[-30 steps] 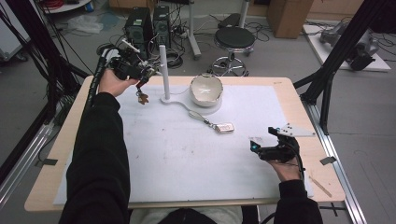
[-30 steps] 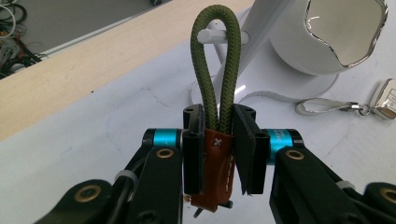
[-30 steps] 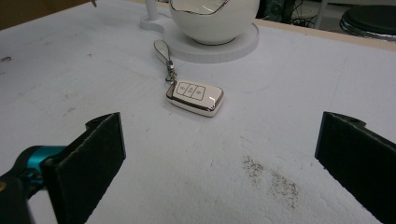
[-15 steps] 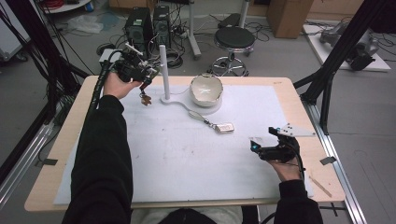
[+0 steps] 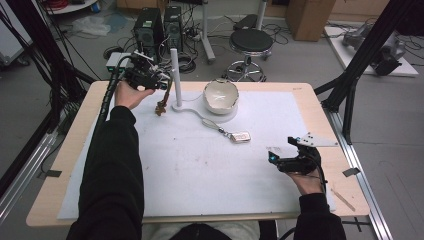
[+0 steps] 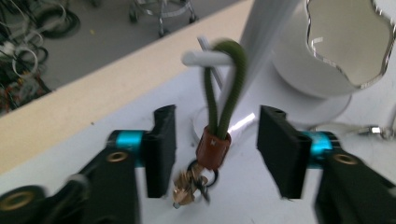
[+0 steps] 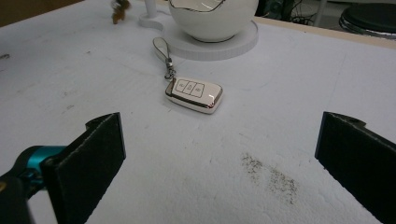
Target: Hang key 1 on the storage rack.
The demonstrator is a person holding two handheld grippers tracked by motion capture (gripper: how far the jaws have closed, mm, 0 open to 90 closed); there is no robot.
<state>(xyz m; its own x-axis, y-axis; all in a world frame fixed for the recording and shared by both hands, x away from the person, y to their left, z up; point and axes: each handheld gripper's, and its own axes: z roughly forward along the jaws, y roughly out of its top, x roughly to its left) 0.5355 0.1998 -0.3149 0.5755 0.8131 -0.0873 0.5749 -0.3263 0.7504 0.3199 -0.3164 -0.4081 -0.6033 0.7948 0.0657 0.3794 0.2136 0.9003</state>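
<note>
A keychain with a green cord loop (image 6: 224, 88), a brown collar (image 6: 213, 148) and a small brass charm hangs from the short peg (image 6: 205, 58) of a white stand (image 5: 175, 75) at the table's far left. My left gripper (image 6: 217, 140) is open, one jaw on each side of the collar without touching it. From above, the left gripper (image 5: 159, 82) is just left of the stand pole, with the charm (image 5: 160, 107) dangling below. A white car key fob (image 7: 194, 94) with a strap lies flat mid-table. My right gripper (image 7: 222, 154) is open, facing the fob from a distance, and rests at the table's right (image 5: 280, 159).
A white scalloped bowl (image 5: 220, 95) stands on a round base right of the stand pole, also close behind it as the bowl (image 6: 345, 42). The white mat (image 5: 200, 170) covers most of the wooden table. A dark smudge (image 7: 271, 177) marks the mat near my right gripper.
My left hand and the dangling keychain have shifted right, up to the stand pole. The right gripper has not moved.
</note>
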